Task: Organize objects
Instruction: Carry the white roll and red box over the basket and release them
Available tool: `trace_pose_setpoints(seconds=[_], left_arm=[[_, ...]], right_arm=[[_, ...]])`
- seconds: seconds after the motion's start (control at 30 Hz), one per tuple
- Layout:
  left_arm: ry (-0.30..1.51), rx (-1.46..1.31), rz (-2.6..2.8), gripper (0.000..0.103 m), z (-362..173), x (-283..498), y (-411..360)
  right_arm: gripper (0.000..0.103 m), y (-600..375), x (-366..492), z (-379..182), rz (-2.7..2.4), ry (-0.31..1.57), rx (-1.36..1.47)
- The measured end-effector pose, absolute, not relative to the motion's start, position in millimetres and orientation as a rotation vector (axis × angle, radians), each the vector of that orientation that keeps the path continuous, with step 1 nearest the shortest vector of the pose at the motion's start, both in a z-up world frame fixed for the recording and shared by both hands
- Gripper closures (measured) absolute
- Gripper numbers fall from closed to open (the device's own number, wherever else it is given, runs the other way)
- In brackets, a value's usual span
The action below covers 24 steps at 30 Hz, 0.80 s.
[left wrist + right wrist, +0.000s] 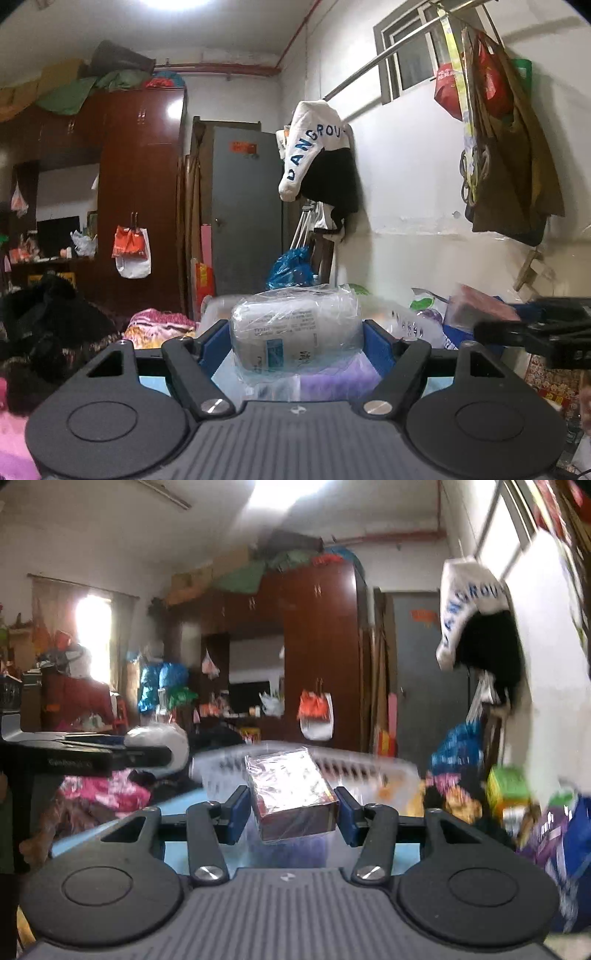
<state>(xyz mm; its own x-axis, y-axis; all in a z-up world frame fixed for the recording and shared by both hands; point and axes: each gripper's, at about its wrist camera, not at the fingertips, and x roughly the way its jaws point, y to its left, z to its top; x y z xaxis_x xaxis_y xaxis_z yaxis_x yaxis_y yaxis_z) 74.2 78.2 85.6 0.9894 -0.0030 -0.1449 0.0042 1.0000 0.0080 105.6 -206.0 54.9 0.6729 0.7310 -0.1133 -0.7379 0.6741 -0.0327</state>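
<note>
Left hand-held gripper point(295, 339): blue pads clamped on both sides of a white pack in clear plastic wrap point(295, 328), center of frame, lifted.
White pack: lies sideways btw the pads, printed label faces camera; loose wrap hangs below it.
Right hand-held gripper point(293, 810): blue pads closed on a dark red box in shiny wrap point(291, 794), center of frame.
Red box: long side points away from camera, top face glossy w/ reflections.
Basket point(369, 771): pale plastic, slotted wall, just behind the red box; blurred.
Tabletop point(195, 805): light blue surface, lower center, under both grippers.
Other gripper in view: the right one at right edge of left wrist view point(535, 328); the left one at left edge of right wrist view point(92, 755).
Background: brown wardrobe point(140, 166), grey door point(243, 206), white garment w/ blue letters point(314, 147) hanging on wall.
</note>
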Motion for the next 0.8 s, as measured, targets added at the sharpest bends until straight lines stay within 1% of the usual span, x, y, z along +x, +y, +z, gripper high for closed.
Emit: trace_pose_setpoints(seconds=[0.07,0.17,0.27,0.37,0.5,0.8], left_arm=[[0.151,0.022,-0.017,0.024,108.3,94.9,76.0],[0.186,0.042,0.006,0.024,126.0,127.6,76.5],[0.28,0.013,0.058,0.024,124.9,170.3,90.2],[0.363,0.002,0.069,0.024,111.7,201.9,100.4],[0.382,-0.011,0.059,0.024,100.1,213.6,104.0],[0.4,-0.008,0.047,0.024,94.7,218.1,109.4]], right_arm=[[0.05,-184.6,123.5,70.9,0.81,0.074,-0.112],[0.05,-157.1,158.9,82.4,0.759,0.126,-0.132],[0.05,-139.5,189.1,82.2,0.732,0.196,-0.126],[0.05,-127.4,206.5,73.8,0.714,0.225,-0.14],[0.05,-119.6,217.0,64.3,0.713,0.242,-0.183],[0.05,-122.3,230.0,61.4,0.696,0.32,-0.145]])
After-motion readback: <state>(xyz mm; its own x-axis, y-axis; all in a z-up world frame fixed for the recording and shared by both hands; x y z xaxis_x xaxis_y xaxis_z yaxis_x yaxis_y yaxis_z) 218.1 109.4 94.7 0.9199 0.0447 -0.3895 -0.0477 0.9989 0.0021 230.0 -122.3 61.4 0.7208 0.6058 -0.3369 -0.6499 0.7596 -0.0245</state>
